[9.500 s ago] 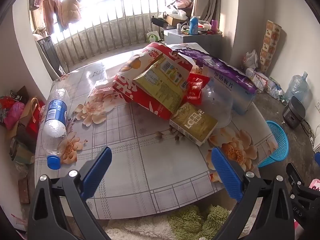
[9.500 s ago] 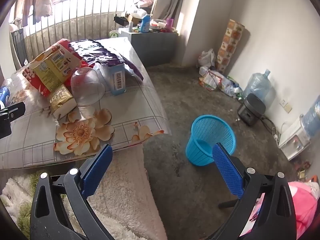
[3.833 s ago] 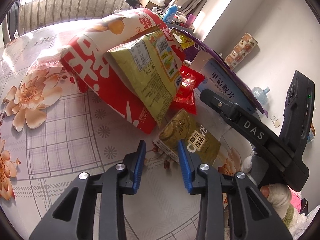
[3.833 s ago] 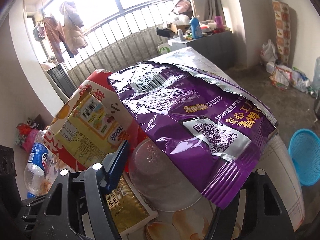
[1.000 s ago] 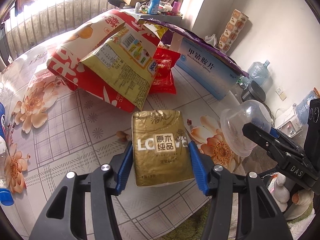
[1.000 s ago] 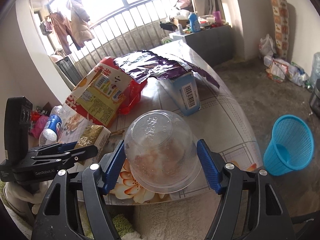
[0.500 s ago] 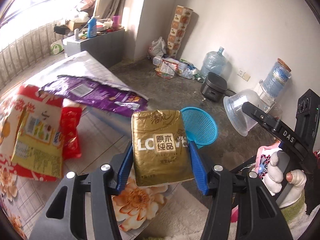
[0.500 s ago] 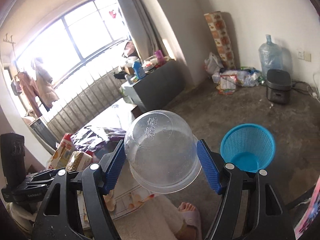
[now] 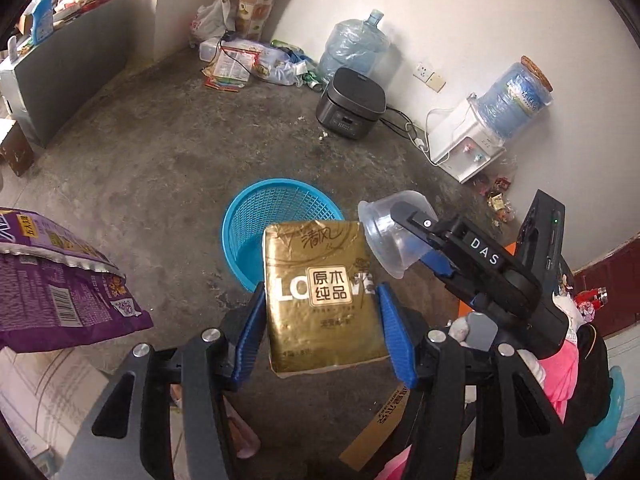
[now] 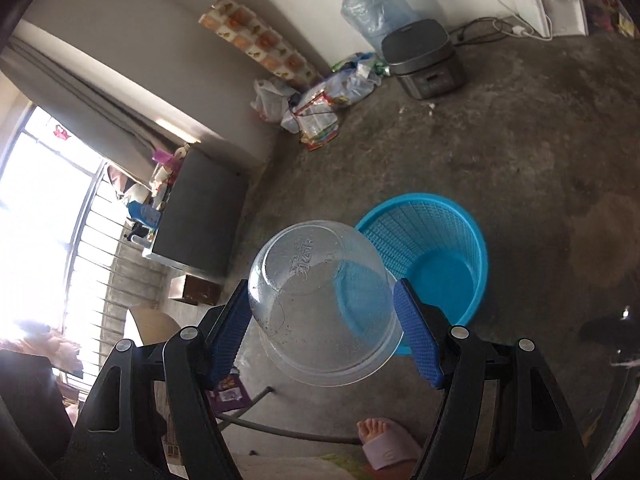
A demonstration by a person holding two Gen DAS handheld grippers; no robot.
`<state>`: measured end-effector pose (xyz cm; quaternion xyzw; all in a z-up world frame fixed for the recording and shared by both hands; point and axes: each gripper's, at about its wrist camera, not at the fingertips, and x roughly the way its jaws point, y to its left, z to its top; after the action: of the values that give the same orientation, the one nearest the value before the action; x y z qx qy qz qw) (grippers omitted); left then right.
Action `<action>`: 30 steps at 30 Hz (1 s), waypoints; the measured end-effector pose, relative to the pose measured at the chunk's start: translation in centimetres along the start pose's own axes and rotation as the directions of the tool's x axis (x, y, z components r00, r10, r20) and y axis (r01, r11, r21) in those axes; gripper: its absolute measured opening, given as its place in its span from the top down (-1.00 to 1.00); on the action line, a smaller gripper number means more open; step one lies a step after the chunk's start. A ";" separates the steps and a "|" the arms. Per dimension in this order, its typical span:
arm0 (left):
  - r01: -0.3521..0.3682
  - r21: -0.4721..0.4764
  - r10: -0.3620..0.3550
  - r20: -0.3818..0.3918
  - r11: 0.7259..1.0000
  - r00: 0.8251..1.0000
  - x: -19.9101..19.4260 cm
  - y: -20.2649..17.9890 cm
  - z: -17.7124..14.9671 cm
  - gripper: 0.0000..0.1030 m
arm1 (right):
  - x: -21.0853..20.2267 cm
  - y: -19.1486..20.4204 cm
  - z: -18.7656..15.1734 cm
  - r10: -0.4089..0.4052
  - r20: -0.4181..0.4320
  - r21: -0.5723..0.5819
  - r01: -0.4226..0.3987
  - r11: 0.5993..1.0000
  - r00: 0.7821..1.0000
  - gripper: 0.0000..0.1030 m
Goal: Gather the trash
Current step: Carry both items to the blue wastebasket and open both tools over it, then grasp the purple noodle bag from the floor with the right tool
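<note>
Left wrist view: left gripper (image 9: 320, 320) pinches the gold tissue pack (image 9: 322, 296), right gripper (image 10: 324, 316) the clear plastic bowl (image 10: 320, 304), blue basket (image 9: 276, 232) just beyond both fingers.

I see a gold tissue pack (image 9: 322, 296) with white lettering, a clear plastic bowl (image 10: 320, 304), a blue mesh-patterned basket (image 9: 276, 216), and blue gripper pads (image 9: 250, 340); the bag (image 9: 60, 292) looks purple.

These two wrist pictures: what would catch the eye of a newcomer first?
Most striking is the gold pack, clamped in the left claw at the centre of its view, above the floor. Beside it, the right claw grips a clear bowl. Just beyond both stands the blue basket on the grey floor, empty as far as visible.
</note>
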<state>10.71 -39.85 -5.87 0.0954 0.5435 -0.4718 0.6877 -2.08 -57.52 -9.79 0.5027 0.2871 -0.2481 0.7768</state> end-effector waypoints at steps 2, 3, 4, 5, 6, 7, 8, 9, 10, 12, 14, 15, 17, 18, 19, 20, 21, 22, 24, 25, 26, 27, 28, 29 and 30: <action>0.000 -0.004 0.000 -0.036 1.000 0.999 3.1 -0.2 1.6 -0.05 | 1.7 -1.8 1.1 -0.003 -0.021 0.049 0.004 0.999 1.000 -0.33; 0.000 -0.008 -0.001 -0.056 1.000 0.998 4.8 -0.2 2.3 -0.08 | 2.6 -2.5 1.6 -0.002 -0.038 0.069 0.005 0.998 0.999 -0.33; 0.000 -0.017 -0.001 -0.072 1.000 0.997 6.3 -0.1 2.9 -0.10 | 3.4 -3.4 2.2 -0.018 -0.049 0.098 0.023 0.995 0.999 -0.36; 0.002 -0.029 -0.005 -0.087 1.000 0.996 7.7 0.0 3.5 -0.22 | 4.3 -4.1 2.7 -0.036 -0.053 0.118 0.042 0.992 0.998 -0.53; 0.001 -0.040 -0.005 -0.101 0.999 0.995 9.0 0.4 4.1 -0.27 | 5.0 -4.8 3.2 -0.045 -0.063 0.128 0.053 0.990 0.997 -0.61; -0.006 -0.050 0.001 -0.107 0.999 0.994 9.9 0.7 4.6 -0.29 | 5.7 -5.5 3.5 -0.063 -0.078 0.144 0.074 0.987 0.995 -0.61; -0.011 -0.057 0.005 -0.102 0.998 0.995 10.4 0.9 5.1 -0.29 | 6.2 -6.2 3.6 -0.079 -0.090 0.165 0.093 0.982 0.993 -0.61; -0.011 -0.064 0.005 -0.091 0.998 0.996 10.6 1.0 5.4 -0.30 | 6.5 -6.9 3.7 -0.084 -0.100 0.182 0.101 0.978 0.991 -0.61; -0.003 -0.069 -0.002 -0.081 0.998 0.997 10.5 1.1 5.6 -0.30 | 6.5 -7.4 3.5 -0.088 -0.103 0.196 0.107 0.975 0.991 -0.61; 0.012 -0.073 -0.016 -0.064 0.997 0.998 10.0 1.5 5.9 -0.32 | 5.8 -7.9 3.1 -0.080 -0.095 0.215 0.099 0.972 0.992 -0.61; 0.003 -0.076 -0.006 -0.041 0.997 0.999 9.1 1.8 6.0 -0.34 | 5.0 -8.1 2.7 -0.072 -0.078 0.220 0.088 0.972 0.994 -0.61; 0.000 -0.076 -0.002 -0.033 0.997 0.999 8.5 2.0 6.0 -0.34 | 4.7 -8.1 2.6 -0.071 -0.069 0.220 0.085 0.972 0.995 -0.61; 0.000 -0.077 -0.001 -0.010 0.997 1.000 7.0 2.2 6.0 -0.34 | 3.6 -7.9 2.2 -0.068 -0.046 0.213 0.077 0.974 0.997 -0.61; 0.003 -0.075 -0.002 0.009 0.997 1.000 6.1 2.3 5.9 -0.34 | 3.3 -7.7 2.3 -0.066 -0.032 0.207 0.071 0.976 0.997 -0.61; 0.005 -0.071 -0.003 0.030 0.997 1.000 5.2 2.4 5.8 -0.34 | 2.9 -7.3 2.1 -0.064 -0.017 0.194 0.066 0.979 0.998 -0.61; 0.008 -0.066 -0.005 0.050 0.998 0.999 4.2 2.4 5.7 -0.35 | 2.7 -6.9 2.1 -0.067 -0.006 0.174 0.067 0.982 0.998 -0.61; 0.015 -0.060 -0.010 0.072 0.998 0.997 3.0 2.5 5.6 -0.35 | 2.3 -6.3 1.9 -0.074 0.006 0.150 0.072 0.986 0.997 -0.61; 0.021 -0.049 -0.016 0.095 0.999 0.995 1.8 2.5 5.4 -0.35 | 1.9 -5.6 1.7 -0.074 0.018 0.121 0.072 0.990 0.997 -0.61; 0.027 -0.027 -0.023 0.146 0.999 0.989 -0.8 2.6 4.7 -0.41 | 1.4 -4.1 1.3 -0.074 0.039 0.060 0.072 0.996 0.996 -0.61; 0.028 -0.012 -0.025 0.171 1.000 0.985 -2.1 2.7 4.4 -0.43 | 1.1 -3.4 1.1 -0.071 0.049 0.027 0.070 0.997 0.996 -0.61; 0.023 0.003 -0.023 0.195 1.000 0.981 -3.5 2.8 3.9 -0.46 | 0.8 -2.6 0.8 -0.061 0.056 -0.007 0.061 0.998 0.997 -0.61; 0.013 0.019 -0.017 0.216 1.000 0.976 -4.8 2.9 3.4 -0.48 | 0.6 -2.0 0.5 -0.050 0.059 -0.037 0.052 0.998 0.997 -0.61; 0.002 0.035 -0.010 0.237 0.999 0.972 -6.1 3.1 2.9 -0.49 | 0.4 -1.2 0.2 -0.035 0.060 -0.064 0.039 0.997 0.998 -0.61; -0.013 0.047 0.001 0.258 0.999 0.966 -7.4 3.3 2.4 -0.52 | 0.2 -0.6 -0.1 -0.014 0.058 -0.091 0.019 0.996 0.998 -0.61; -0.027 0.057 0.010 0.277 0.998 0.961 -8.7 3.7 1.7 -0.54 | 0.2 0.1 -0.4 0.013 0.049 -0.120 -0.007 0.993 0.999 -0.61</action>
<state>14.92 -34.29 0.67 0.0544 0.4267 -0.4901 0.7581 -1.96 -57.15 -9.97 0.4503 0.2797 -0.2392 0.8135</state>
